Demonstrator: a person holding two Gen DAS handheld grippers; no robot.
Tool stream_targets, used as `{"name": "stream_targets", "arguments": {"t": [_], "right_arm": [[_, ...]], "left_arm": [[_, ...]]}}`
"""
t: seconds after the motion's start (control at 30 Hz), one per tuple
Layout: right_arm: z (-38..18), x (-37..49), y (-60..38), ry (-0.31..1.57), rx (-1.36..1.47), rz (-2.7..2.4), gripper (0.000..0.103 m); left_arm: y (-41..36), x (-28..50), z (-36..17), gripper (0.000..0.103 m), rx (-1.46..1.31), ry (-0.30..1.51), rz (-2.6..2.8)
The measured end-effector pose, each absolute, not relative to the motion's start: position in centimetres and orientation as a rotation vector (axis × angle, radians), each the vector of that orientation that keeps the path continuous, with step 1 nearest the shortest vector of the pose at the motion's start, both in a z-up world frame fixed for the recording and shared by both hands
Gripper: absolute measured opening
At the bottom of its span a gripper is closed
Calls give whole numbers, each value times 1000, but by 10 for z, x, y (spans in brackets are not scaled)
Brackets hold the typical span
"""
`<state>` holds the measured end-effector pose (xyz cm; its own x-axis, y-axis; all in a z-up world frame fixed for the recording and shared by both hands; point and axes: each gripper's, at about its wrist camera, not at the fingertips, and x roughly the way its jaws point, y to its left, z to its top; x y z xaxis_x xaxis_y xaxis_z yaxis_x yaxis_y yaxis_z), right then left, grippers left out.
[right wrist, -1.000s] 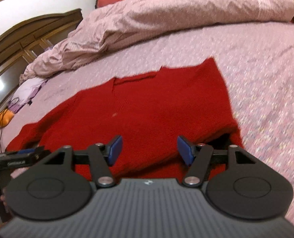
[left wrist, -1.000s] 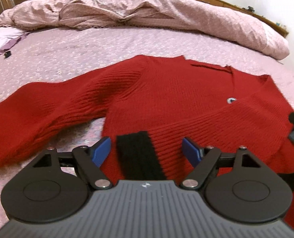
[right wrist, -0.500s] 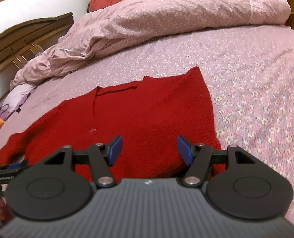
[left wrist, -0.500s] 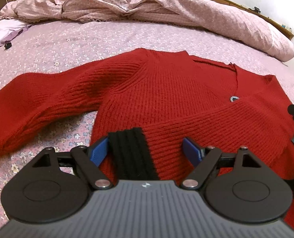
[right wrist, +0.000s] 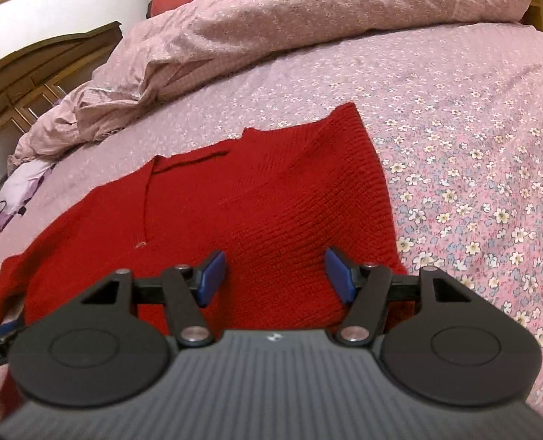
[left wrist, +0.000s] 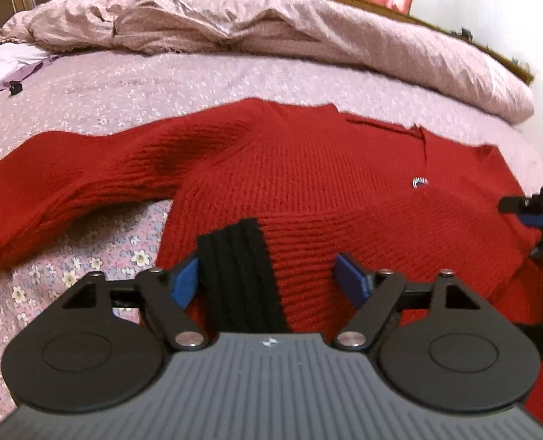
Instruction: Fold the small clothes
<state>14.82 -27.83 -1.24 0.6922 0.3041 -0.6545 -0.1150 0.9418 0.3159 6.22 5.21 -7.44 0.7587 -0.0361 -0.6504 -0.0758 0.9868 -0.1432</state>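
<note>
Floral bedsheet under ribbed red sweater

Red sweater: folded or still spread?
Partly folded. One sleeve lies stretched out on the bedsheet; the other, with black cuff, lies across the red sweater.

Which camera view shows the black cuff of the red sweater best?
The left wrist view: the black cuff lies on the red sweater, right in front of the open left gripper. The right wrist view shows only red knit; no cuff appears there.
</note>
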Motion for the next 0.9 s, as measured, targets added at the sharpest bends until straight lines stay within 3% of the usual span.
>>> {"name": "stream_targets", "arguments": {"t": [0.07, 0.23, 0.4, 0.8, 0.83, 0.9], "right_arm": [[-12, 148, -278, 776, 252, 244, 63], [-4, 151, -276, 790, 231, 250, 63], [16, 167, -268, 783, 177, 256, 64], [-4, 244, -256, 868, 203, 130, 63], [-6, 245, -253, 862, 190, 125, 61], [-6, 244, -246, 845, 136, 79, 28]], "left_arm": [[50, 64, -74, 92, -167, 735, 12], [48, 62, -72, 88, -179, 738, 42], [48, 61, -67, 58, -178, 724, 70], [48, 59, -64, 34, -175, 724, 47], [48, 59, -63, 32, -172, 722, 44], [49, 61, -62, 24, -171, 720, 36]]}}
